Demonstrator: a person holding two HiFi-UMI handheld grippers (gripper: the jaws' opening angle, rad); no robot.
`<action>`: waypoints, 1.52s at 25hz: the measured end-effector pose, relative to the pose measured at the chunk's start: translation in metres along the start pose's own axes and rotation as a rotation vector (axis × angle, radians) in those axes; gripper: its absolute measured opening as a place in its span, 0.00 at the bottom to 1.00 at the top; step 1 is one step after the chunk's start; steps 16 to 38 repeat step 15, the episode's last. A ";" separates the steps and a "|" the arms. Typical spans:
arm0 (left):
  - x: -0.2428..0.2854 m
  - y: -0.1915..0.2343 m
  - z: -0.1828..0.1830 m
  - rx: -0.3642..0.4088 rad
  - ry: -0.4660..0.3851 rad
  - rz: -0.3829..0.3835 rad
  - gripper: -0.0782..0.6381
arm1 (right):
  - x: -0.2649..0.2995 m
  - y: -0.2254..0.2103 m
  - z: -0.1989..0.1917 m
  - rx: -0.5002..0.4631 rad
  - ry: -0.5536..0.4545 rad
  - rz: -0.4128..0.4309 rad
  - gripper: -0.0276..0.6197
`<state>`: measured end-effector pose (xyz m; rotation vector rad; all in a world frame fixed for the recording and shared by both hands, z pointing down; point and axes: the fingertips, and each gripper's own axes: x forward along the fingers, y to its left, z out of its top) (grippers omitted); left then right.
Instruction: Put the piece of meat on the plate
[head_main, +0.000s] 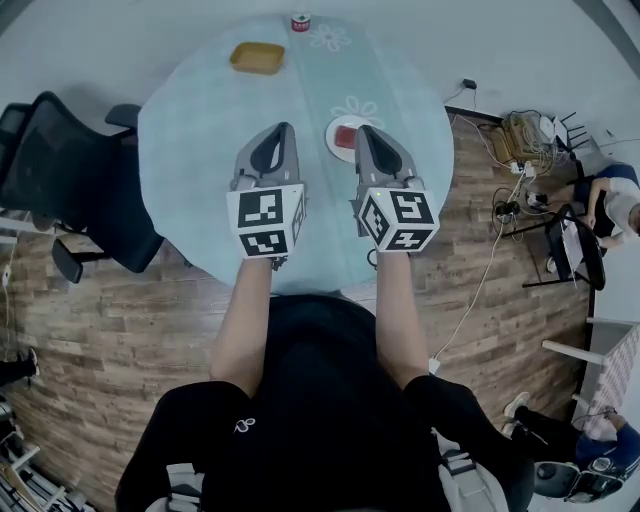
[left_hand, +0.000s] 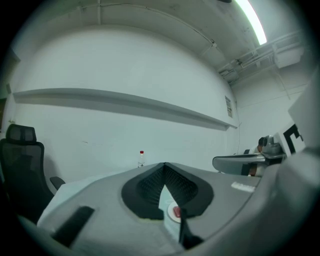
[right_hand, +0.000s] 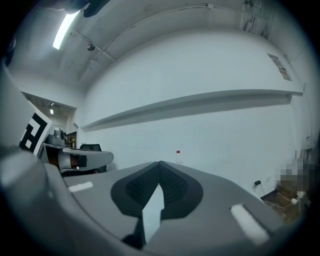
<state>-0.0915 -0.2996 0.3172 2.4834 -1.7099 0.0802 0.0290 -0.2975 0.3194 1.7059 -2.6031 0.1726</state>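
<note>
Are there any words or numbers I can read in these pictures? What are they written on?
No text here can be read.
Wall notice: print too blurred to read.
Bottle label: too small to read.
Left cube and right cube: only black-and-white square patterns, no letters or numbers.

your meat (head_main: 346, 137): small red piece, lying flat on plate (head_main: 332, 140), about centre. your plate: small, white, round, upright on table (head_main: 200, 150), right half, just below flower print (head_main: 358, 108). plate's right edge hidden in head view.
</note>
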 end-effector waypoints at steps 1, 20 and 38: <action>0.001 -0.002 -0.001 -0.003 0.002 -0.009 0.10 | -0.001 -0.001 0.000 -0.001 0.001 -0.004 0.05; 0.008 -0.023 -0.004 -0.010 0.010 -0.041 0.10 | -0.013 -0.010 0.000 -0.037 0.013 0.014 0.05; 0.008 -0.023 -0.004 -0.010 0.010 -0.041 0.10 | -0.013 -0.010 0.000 -0.037 0.013 0.014 0.05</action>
